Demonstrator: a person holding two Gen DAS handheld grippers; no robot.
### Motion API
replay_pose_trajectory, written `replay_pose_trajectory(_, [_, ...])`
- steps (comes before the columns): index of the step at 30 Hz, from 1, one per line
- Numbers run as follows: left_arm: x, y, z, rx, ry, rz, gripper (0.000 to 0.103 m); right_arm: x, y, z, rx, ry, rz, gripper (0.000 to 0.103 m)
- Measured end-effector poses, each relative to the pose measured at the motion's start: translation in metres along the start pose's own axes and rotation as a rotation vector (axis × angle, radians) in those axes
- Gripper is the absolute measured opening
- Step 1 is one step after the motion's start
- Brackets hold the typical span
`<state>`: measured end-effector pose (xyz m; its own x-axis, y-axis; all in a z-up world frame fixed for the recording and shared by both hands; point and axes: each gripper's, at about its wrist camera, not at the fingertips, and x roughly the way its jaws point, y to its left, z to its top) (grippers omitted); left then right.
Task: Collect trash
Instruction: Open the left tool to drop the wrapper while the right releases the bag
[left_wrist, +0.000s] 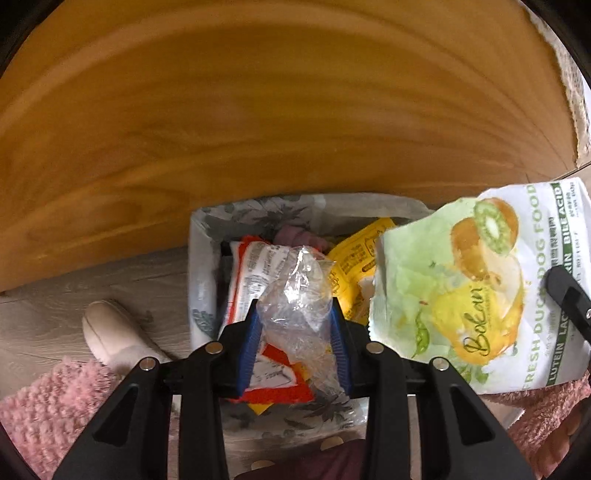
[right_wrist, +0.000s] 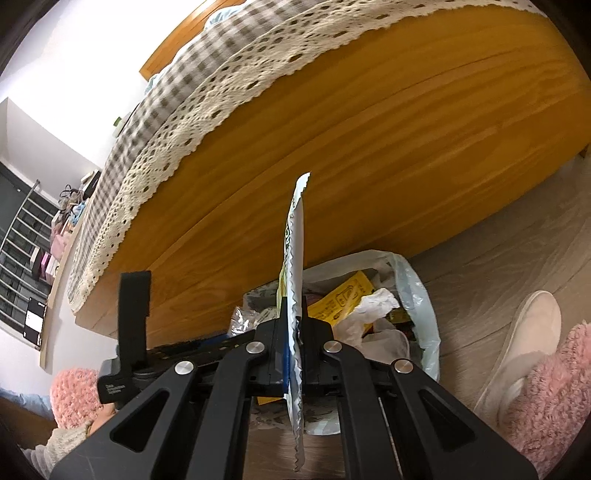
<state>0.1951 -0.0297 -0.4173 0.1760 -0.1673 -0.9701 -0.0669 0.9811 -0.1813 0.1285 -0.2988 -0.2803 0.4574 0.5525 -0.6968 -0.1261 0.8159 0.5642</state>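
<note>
The left gripper (left_wrist: 295, 325) pinches a crumpled clear plastic wrapper (left_wrist: 295, 295) directly above the lined trash bin (left_wrist: 201, 266), seemingly ready to drop it. The right gripper (right_wrist: 295, 325) clamps a flat green-and-white dog food pouch (right_wrist: 293, 236) edge-on, the bin just ahead.

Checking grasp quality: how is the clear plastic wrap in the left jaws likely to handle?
The wrap looks crumpled and thin, so probably floppy and very light. Its glossy film may slip, though the left gripper pinches it. Released, it should drop into the bin below, perhaps drifting.
</note>
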Motion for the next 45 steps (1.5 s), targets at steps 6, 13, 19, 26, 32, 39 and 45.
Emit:
replay_pose_trajectory(6, [0.003, -0.013, -0.005, 0.034, 0.038, -0.044, 0.035, -0.001, -0.008, 0.003, 0.005, -0.002, -0.019, 0.003])
replay_pose_trajectory(13, [-0.008, -0.015, -0.003, 0.022, 0.009, -0.065, 0.047, -0.001, -0.007, 0.004, 0.005, -0.01, -0.027, 0.003])
replay_pose_trajectory(19, [-0.017, -0.01, -0.004, 0.022, 0.001, -0.069, 0.056, -0.001, -0.003, 0.004, 0.002, -0.019, -0.029, 0.003])
replay_pose_trajectory(26, [-0.041, 0.006, -0.004, -0.012, -0.074, -0.014, 0.059, 0.013, -0.001, 0.003, 0.043, 0.016, 0.027, 0.003])
replay_pose_trajectory(32, [-0.04, 0.026, -0.006, -0.069, -0.057, 0.039, 0.059, 0.043, 0.015, 0.003, 0.024, 0.047, 0.039, 0.003])
replay_pose_trajectory(39, [-0.039, 0.04, -0.009, -0.1, -0.036, 0.032, 0.059, 0.083, 0.013, 0.0, 0.015, 0.078, -0.018, 0.003])
replay_pose_trajectory(45, [-0.035, 0.039, -0.011, -0.106, -0.029, 0.02, 0.059, 0.109, 0.006, -0.007, -0.042, 0.129, -0.158, 0.004])
